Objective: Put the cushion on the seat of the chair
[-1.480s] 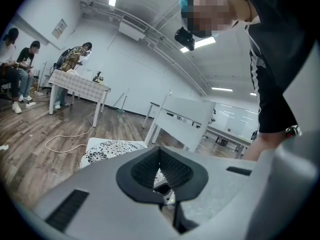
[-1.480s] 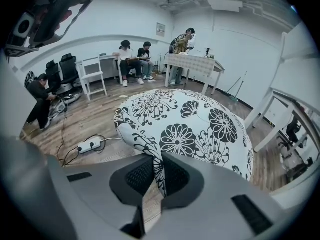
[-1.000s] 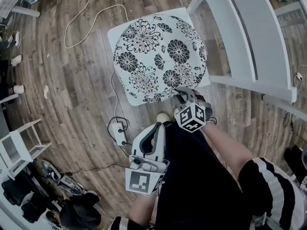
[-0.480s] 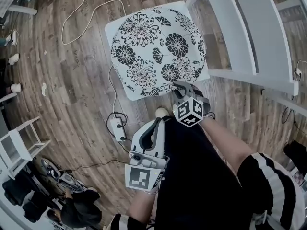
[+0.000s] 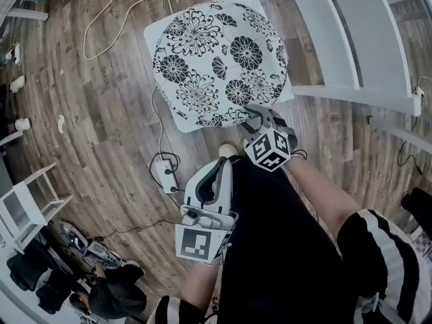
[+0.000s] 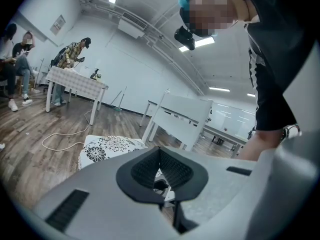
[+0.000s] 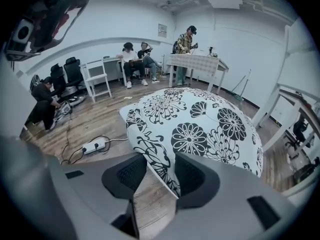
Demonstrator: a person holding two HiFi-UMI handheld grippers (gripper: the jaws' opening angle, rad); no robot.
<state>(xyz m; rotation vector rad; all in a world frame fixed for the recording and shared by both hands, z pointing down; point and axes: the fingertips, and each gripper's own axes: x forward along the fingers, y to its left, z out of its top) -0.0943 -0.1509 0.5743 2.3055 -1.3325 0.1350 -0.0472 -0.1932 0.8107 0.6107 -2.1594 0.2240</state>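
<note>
A white cushion point(image 5: 219, 52) with black flowers lies on the seat of a white chair, whose backrest point(image 5: 337, 39) stands at the right. My right gripper point(image 5: 255, 117) is at the cushion's near edge. Its jaws have just been opening. In the right gripper view the cushion's edge point(image 7: 160, 156) still runs between the parted pads of that gripper point(image 7: 160, 171), with bare floor showing beside it. My left gripper point(image 5: 221, 164) hangs back near my body, off the cushion. In the left gripper view this gripper point(image 6: 160, 154) has its pads together with nothing in them, and the cushion point(image 6: 107, 146) lies beyond.
A power strip point(image 5: 166, 175) and its cables lie on the wood floor left of my legs. A white cord point(image 5: 101, 25) loops at the upper left. A small white chair point(image 5: 27, 204) stands at the left edge. People sit by a table point(image 7: 197, 61) further off.
The right gripper's jaws have opened off the cushion's near edge. The cushion sits slightly higher in the head view. The left gripper has stayed where it was.
</note>
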